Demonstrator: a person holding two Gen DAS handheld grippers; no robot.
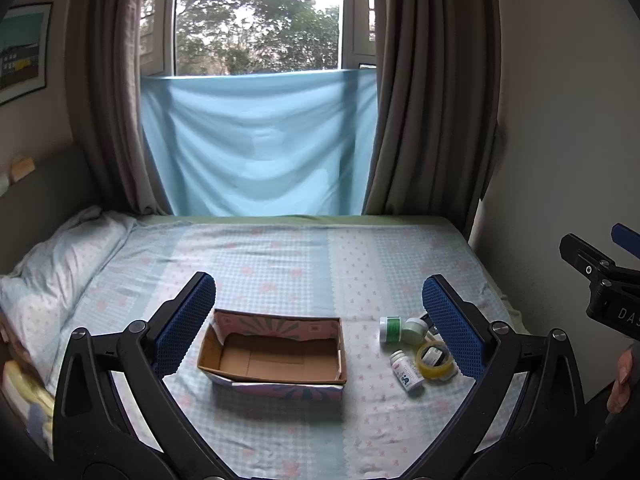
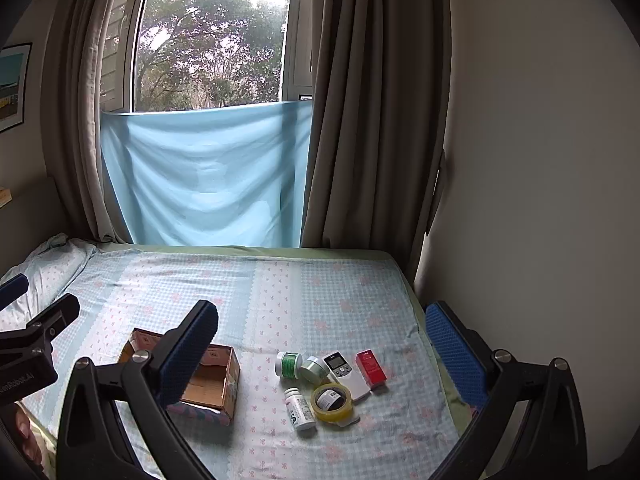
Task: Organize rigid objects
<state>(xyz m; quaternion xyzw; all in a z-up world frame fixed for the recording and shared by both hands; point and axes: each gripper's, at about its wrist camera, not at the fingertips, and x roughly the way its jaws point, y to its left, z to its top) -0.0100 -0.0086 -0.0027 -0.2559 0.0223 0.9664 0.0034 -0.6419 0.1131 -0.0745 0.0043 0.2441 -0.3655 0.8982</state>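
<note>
Both the left gripper (image 1: 319, 312) and right gripper (image 2: 322, 336) hover with fingers wide open and empty, so the next move is probably picking the tape roll (image 2: 331, 400) for the empty cardboard box (image 1: 276, 354).

only "da" on the right claw (image 1: 628, 314) body — bottle labels unreadable.

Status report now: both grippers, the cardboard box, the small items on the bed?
Left gripper open, empty; right gripper open, empty. Cardboard box empty. Bottles, tape roll, red box lie beside it. Nothing in the way.
</note>
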